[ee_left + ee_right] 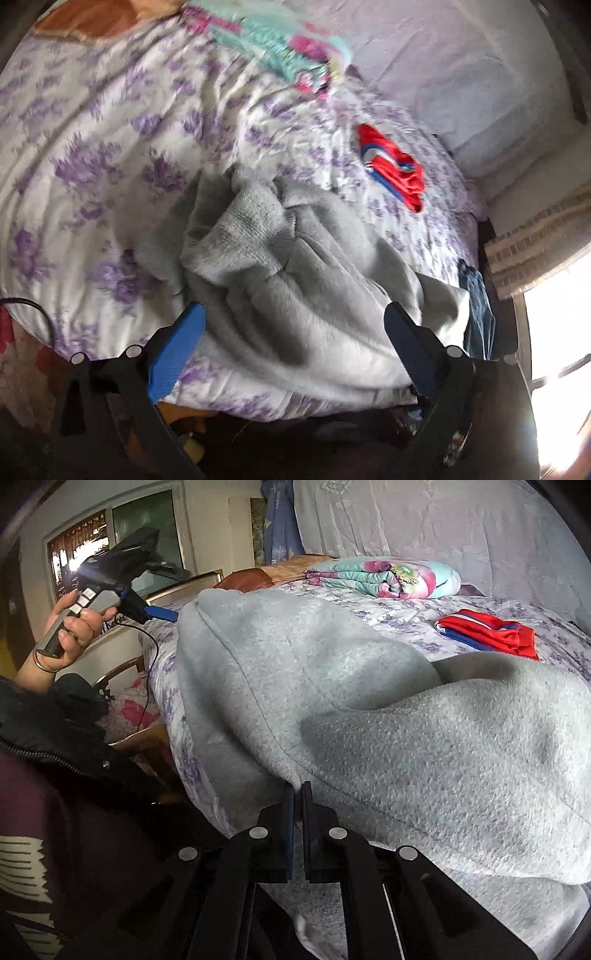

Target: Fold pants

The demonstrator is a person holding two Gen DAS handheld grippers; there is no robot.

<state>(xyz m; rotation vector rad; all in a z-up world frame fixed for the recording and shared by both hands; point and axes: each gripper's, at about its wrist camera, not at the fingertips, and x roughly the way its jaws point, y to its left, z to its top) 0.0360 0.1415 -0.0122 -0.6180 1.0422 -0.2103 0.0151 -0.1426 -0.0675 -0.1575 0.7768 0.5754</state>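
Grey fleece pants heaped at near edge of bed, draping over it. Right gripper clenched on pants' hem at that edge. Left gripper spread wide above heap, grasping nothing. Red shorts farther in; folded floral quilt at far edge.
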